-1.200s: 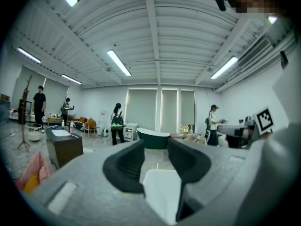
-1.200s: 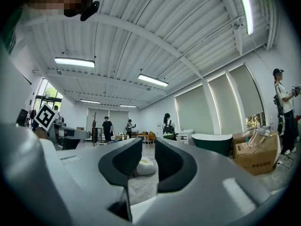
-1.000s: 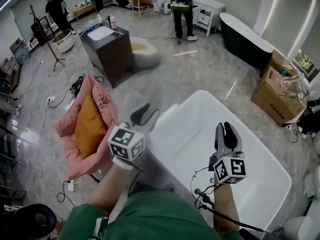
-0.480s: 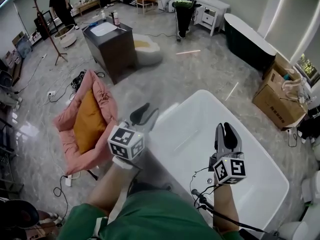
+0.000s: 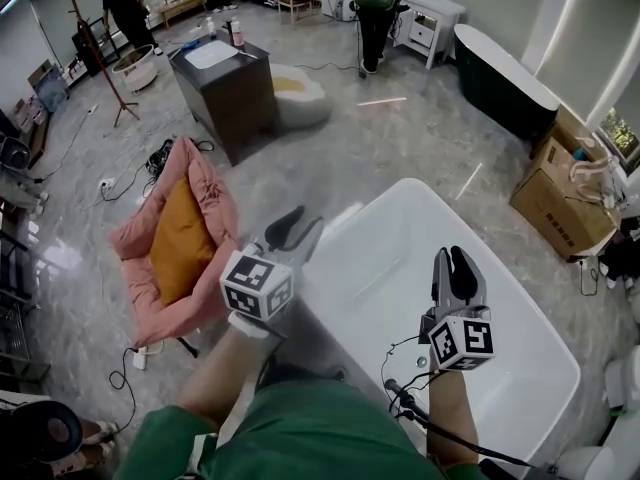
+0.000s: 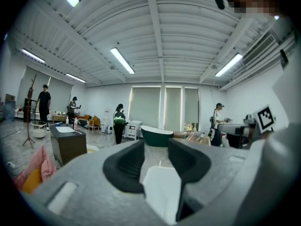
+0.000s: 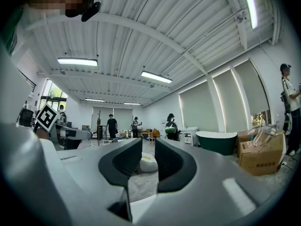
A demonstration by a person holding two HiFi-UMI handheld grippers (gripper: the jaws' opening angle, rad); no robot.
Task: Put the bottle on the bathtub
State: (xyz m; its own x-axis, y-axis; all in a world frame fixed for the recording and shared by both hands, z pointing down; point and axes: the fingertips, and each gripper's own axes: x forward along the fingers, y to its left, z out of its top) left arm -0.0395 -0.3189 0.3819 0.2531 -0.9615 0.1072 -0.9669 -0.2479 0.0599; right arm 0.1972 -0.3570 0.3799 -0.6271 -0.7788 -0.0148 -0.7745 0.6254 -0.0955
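Note:
A white bathtub (image 5: 400, 288) stands right in front of me, and its pale rim (image 6: 162, 192) shows between the left jaws. My left gripper (image 5: 292, 230) hovers over the tub's near-left corner, shut and empty. Over the tub's basin my right gripper (image 5: 455, 265) is shut too, with nothing in it. Both point level across the room. A pinkish bottle (image 5: 237, 34) stands on a dark cabinet (image 5: 232, 93) far off at the upper left. The left gripper view shows the same bottle (image 6: 75, 123), small, on that cabinet (image 6: 66, 142).
A pink pet bed with an orange cushion (image 5: 175, 243) lies left of the tub, with cables (image 5: 150, 173) on the floor behind it. Farther off are a white pouf (image 5: 295, 93), a dark green tub (image 5: 505, 73), cardboard boxes (image 5: 560, 203), a coat stand (image 5: 100, 63) and several people.
Both grippers have kept their places over the tub. The head view has shifted slightly, and the person with the green backpack at the back has stepped a little to the right.

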